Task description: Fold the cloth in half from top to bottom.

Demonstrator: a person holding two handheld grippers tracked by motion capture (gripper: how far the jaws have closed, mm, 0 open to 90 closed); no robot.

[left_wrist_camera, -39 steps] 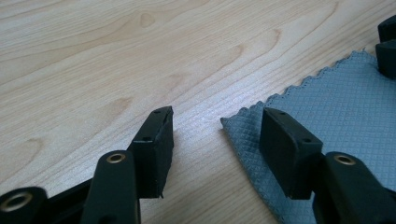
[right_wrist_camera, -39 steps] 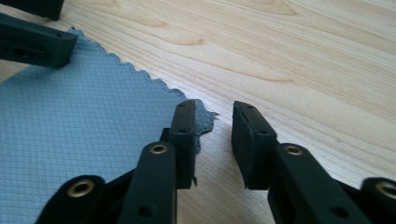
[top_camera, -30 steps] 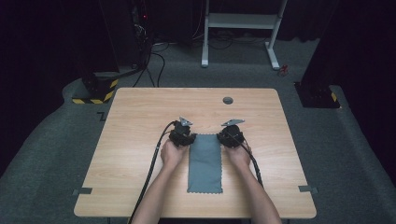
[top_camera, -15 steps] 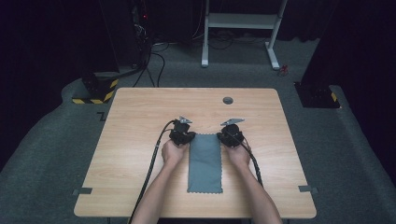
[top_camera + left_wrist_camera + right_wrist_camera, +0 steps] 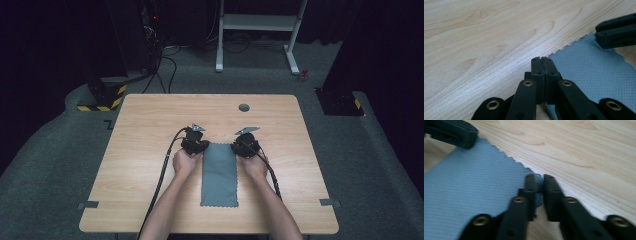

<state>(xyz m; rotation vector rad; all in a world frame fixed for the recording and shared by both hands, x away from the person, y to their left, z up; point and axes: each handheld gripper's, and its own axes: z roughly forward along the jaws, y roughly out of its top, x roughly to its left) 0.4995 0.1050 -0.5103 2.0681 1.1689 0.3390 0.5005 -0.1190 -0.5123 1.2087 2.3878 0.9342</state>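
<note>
The left tool (image 5: 541, 61) is clenching the cloth (image 5: 219, 172) corner; the right tool (image 5: 539, 180), just opening, is straddling its corner loosely and needs re-pinching before lifting evenly off the desk (image 5: 150, 125).

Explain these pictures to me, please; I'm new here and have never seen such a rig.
There is no robot here. A person at a table holds a hand-held two-jaw gripper in each hand. The high view comes from a fixed camera above the person, looking forward and down. The other two views come from cameras riding on each gripper, looking along its black jaws. A grey cloth lies flat on the table, with a small dark round fitting farther back. The left gripper is shut and seems to pinch one far corner of the cloth. The right gripper has just been opening, with the other far corner between its jaws.
</note>
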